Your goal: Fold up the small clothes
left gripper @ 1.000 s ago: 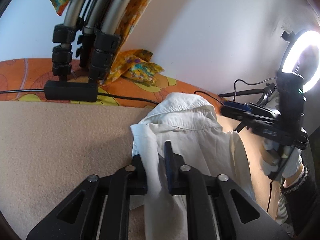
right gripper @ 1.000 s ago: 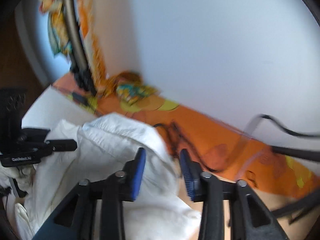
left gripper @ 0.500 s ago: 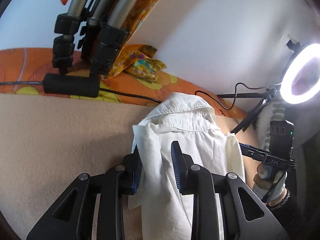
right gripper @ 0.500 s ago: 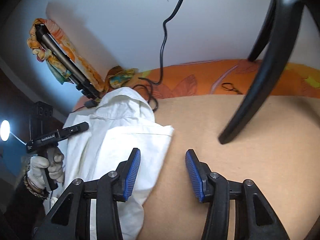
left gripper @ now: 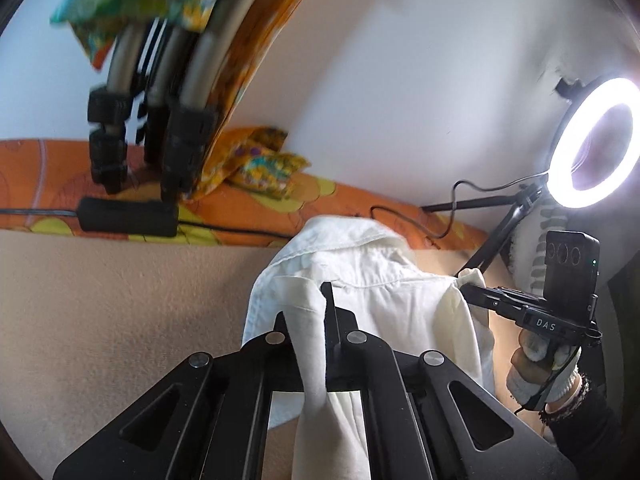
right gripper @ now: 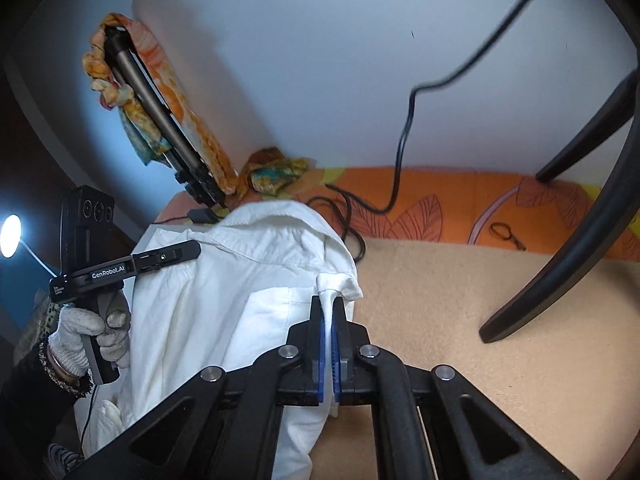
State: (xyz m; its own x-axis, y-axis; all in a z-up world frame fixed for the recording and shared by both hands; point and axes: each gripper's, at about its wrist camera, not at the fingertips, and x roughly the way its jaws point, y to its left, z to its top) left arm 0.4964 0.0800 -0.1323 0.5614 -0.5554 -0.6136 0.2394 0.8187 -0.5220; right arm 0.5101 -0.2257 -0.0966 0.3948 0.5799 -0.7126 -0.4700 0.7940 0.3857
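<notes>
Both claws pinch the white shirt at its side edges.

The left claw [left gripper: 326,320] and right claw [right gripper: 329,332] are each clamped on the shirt [right gripper: 256,280], which lies collar-away on the beige blanket [right gripper: 460,300]. To fold well, lift both edges evenly. Tripod [left gripper: 176,132], cable [right gripper: 400,148] and ring light [left gripper: 596,144] crowd the far edge.

Shirt [left gripper: 372,292] on blanket [left gripper: 120,300]

So I'm counting one white shirt [right gripper: 224,304], two grippers, left [left gripper: 320,312] and right [right gripper: 329,320], one ring light [left gripper: 596,142], one folded tripod [right gripper: 160,120].
</notes>
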